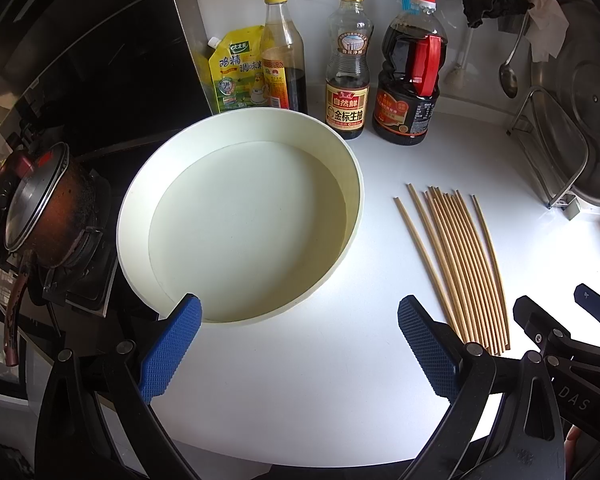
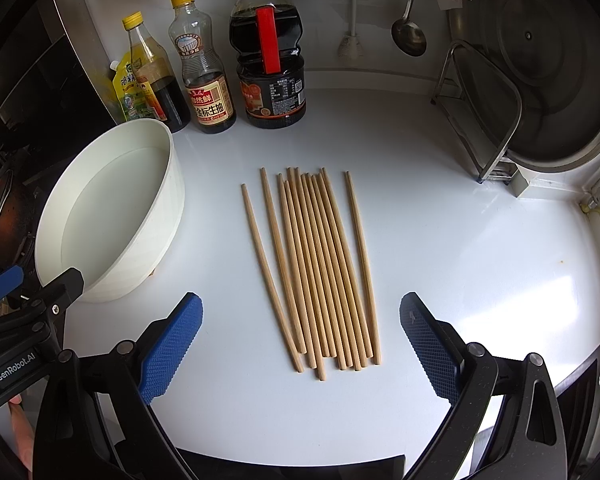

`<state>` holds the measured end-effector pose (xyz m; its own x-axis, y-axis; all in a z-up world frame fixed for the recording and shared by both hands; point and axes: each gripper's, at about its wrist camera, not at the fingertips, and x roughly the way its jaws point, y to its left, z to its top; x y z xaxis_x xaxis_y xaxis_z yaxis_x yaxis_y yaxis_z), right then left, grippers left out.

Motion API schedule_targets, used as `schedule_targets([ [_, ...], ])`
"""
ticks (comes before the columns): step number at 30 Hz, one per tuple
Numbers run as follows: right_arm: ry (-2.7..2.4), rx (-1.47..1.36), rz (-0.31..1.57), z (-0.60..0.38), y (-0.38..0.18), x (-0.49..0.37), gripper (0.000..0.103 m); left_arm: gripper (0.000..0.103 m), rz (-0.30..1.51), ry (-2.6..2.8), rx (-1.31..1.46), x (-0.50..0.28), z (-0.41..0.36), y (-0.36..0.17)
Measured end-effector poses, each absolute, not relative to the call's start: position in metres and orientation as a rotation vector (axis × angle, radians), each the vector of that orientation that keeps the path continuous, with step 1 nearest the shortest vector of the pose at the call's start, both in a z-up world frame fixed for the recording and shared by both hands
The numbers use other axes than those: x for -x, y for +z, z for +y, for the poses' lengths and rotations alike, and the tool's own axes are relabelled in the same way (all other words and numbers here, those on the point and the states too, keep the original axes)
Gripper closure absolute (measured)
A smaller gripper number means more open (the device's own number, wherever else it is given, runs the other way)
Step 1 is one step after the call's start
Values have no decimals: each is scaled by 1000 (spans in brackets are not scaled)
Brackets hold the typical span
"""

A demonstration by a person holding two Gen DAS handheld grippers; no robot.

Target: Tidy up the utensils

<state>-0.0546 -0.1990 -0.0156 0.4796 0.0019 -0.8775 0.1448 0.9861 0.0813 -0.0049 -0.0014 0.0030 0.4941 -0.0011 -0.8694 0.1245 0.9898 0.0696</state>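
Observation:
Several wooden chopsticks [image 2: 316, 268] lie side by side on the white counter, pointing away from me; they also show at the right in the left wrist view [image 1: 460, 264]. A round white container [image 1: 240, 224] stands empty to their left, and shows in the right wrist view [image 2: 112, 212]. My left gripper [image 1: 300, 344] is open and empty, just in front of the container's near rim. My right gripper [image 2: 300, 344] is open and empty, hovering just short of the chopsticks' near ends.
Three sauce bottles [image 2: 272, 60] and a yellow seasoning pouch [image 1: 236, 72] stand along the back wall. A metal rack [image 2: 484, 120] with a large steel lid [image 2: 548, 60] is at the right. A hanging ladle [image 2: 408, 32] is behind. A stove with a pot [image 1: 40, 208] is at the left.

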Motion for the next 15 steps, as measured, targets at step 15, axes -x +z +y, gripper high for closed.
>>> schedule_targets([
  [15,-89,-157,1069,-200,-15,57,8,6,1052,-76,-129,5,-2,3],
])
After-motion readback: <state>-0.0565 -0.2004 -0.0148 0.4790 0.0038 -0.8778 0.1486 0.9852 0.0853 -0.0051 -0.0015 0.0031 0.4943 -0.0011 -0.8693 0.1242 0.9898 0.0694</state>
